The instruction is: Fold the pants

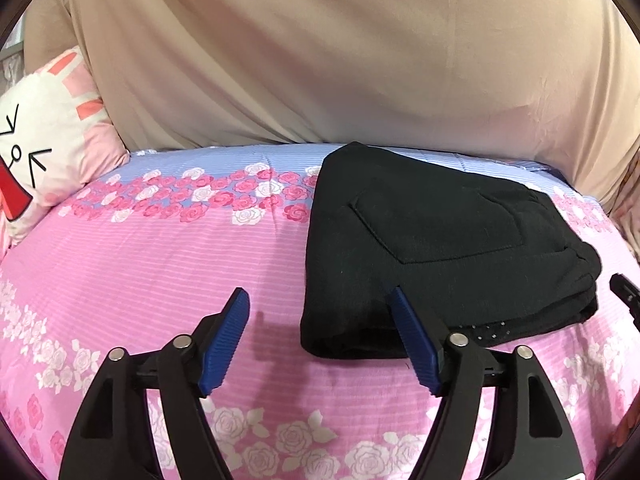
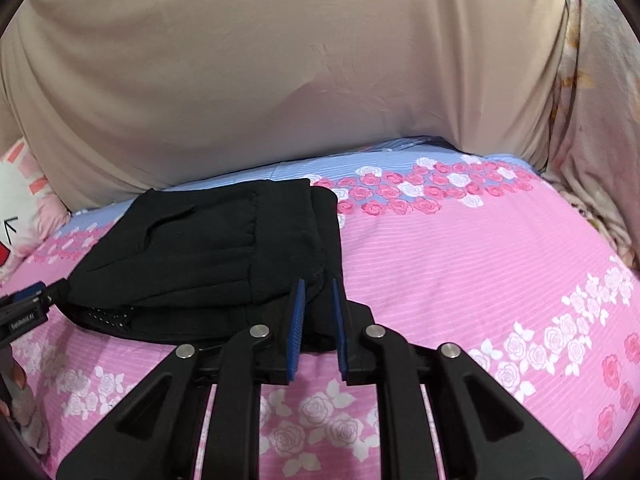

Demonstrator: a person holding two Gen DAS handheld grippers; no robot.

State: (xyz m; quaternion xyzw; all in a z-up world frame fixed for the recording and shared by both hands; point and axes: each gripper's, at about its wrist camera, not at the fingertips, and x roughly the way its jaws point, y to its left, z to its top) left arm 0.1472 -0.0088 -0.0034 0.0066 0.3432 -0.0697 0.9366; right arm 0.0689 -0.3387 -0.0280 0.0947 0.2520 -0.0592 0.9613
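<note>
Black pants (image 1: 440, 232) lie folded into a thick rectangle on the pink rose-print bed sheet (image 1: 160, 260), pocket side up. My left gripper (image 1: 317, 294) hovers open at the bundle's near left corner. Its right finger (image 1: 412, 332) overlaps the pants' edge and nothing is between the pads. In the right wrist view the pants (image 2: 200, 240) sit left of centre. My right gripper (image 2: 317, 282) stands at their near right corner, jaws almost together, with black fabric filling the narrow gap between the blue pads. The left gripper (image 2: 24, 308) shows at the left edge there.
A beige cloth (image 1: 320, 60) hangs as a backdrop behind the bed. A white and pink cartoon pillow (image 1: 44, 132) rests at the far left. Pink sheet (image 2: 460, 260) stretches to the right of the pants. Floral fabric (image 2: 580, 120) hangs at the far right.
</note>
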